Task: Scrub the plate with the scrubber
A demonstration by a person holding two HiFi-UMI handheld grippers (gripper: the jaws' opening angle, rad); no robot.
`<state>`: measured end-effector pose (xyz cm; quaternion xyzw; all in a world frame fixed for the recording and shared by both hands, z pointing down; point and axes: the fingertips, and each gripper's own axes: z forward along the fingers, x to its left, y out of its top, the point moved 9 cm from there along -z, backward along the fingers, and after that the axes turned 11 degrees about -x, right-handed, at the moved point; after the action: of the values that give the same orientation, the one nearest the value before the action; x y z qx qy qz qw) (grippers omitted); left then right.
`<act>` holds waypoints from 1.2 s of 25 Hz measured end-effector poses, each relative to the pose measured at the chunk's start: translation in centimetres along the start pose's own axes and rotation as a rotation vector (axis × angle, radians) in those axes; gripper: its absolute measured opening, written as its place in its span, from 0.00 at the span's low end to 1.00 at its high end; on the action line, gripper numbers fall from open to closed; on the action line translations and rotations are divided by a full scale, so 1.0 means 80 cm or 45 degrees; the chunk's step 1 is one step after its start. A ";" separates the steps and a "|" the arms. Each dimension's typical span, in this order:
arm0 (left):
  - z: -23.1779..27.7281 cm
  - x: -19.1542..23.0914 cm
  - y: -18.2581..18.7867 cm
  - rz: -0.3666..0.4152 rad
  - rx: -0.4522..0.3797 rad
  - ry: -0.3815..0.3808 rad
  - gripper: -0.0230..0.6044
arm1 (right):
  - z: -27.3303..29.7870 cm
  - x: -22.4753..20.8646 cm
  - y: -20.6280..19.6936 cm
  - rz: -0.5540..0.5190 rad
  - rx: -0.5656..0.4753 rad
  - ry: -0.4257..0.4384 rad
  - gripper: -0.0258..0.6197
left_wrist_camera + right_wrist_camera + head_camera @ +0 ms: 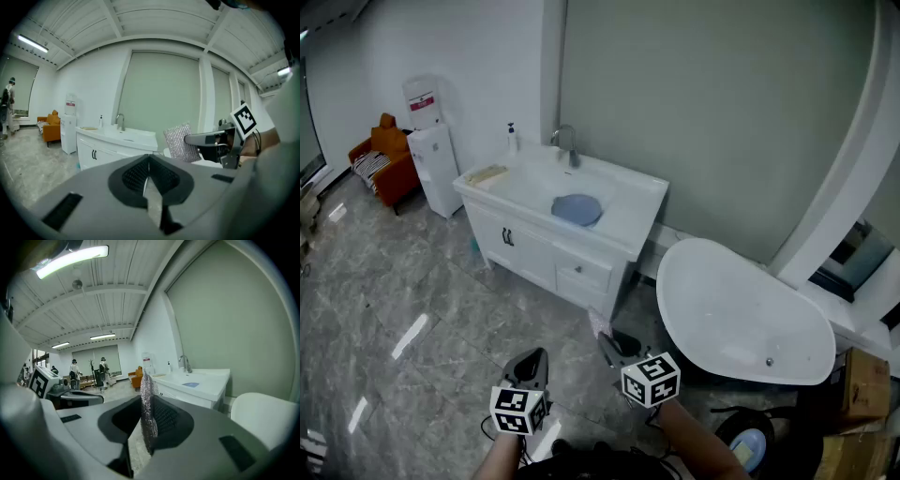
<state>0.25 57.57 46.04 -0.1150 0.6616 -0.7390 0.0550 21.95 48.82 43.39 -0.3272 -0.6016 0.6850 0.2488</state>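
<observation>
Plate [577, 208] is lying in sink [534, 183], far ahead; right hand-held gripper [145, 404] is clamping scrubber [146, 385] ready for it; left hand-held gripper [149, 161] closed, empty.

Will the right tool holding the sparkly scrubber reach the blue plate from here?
Probably not yet. The right tool holds the scrubber far from the plate on the counter; only bare floor lies between.

We see a pale blue plate [577, 209] on the white counter [633, 217] at twelve o'clock, a white bathtub [741, 314] at four, an orange armchair [394, 173] at ten. The floor [412, 300] is grey, marbled. The scrubber [147, 413] is silver mesh; the left claw [532, 364] and right claw [611, 345] are dark grey, their cubes black-and-white squares.
</observation>
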 end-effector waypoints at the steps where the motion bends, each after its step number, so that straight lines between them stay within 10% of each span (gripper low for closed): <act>1: 0.000 0.002 0.000 -0.002 0.000 -0.008 0.06 | 0.000 0.004 -0.002 0.001 0.006 -0.003 0.16; 30: -0.011 0.107 -0.047 -0.112 0.137 -0.079 0.06 | 0.056 0.050 -0.069 0.083 0.142 -0.130 0.16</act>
<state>-8.00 56.85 50.51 -0.1636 0.6131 -0.7714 0.0489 15.66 49.59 48.56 -0.2969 -0.5633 0.7409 0.2135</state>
